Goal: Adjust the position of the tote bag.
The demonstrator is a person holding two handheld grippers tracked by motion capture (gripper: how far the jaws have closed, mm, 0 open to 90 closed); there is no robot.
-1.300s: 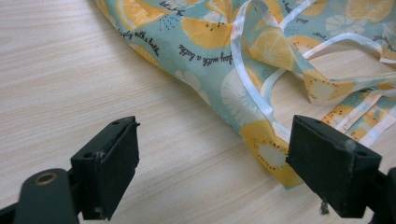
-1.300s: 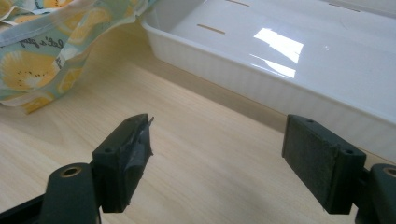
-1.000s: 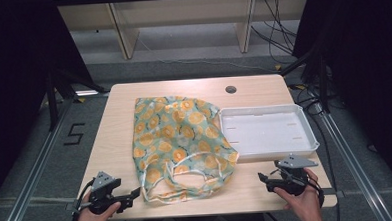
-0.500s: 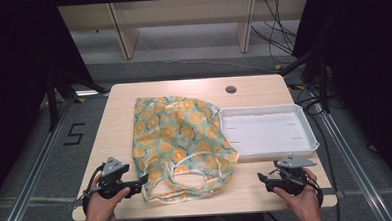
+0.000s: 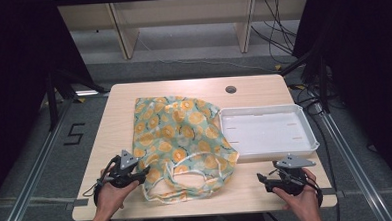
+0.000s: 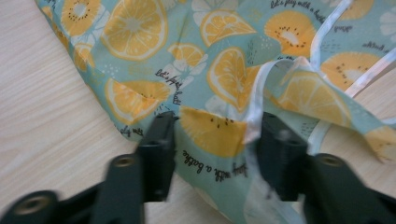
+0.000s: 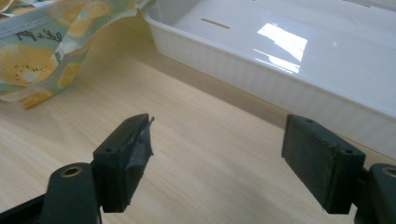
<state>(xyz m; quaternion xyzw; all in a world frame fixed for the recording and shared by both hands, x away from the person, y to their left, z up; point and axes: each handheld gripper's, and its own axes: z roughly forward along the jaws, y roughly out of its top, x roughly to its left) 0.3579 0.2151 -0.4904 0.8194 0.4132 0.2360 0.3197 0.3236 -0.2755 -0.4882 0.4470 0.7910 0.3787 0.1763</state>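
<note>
You see the whole table (image 5: 138, 203) from high up, looking forward and down. Your left gripper camera sits very close over the fruit bag (image 6: 201, 70). Your right one looks low across the wood at the white tray (image 7: 327, 65); both show up from above too.

teal bag (image 5: 177, 134) with orange citrus slices; white tray (image 5: 265, 132).

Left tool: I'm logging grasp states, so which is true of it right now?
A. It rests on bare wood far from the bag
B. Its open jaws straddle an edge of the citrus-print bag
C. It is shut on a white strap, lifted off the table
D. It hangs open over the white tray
B: in the left gripper view the left tool has its jaws apart with the citrus-print bag fabric between them, flat on the table.
</note>
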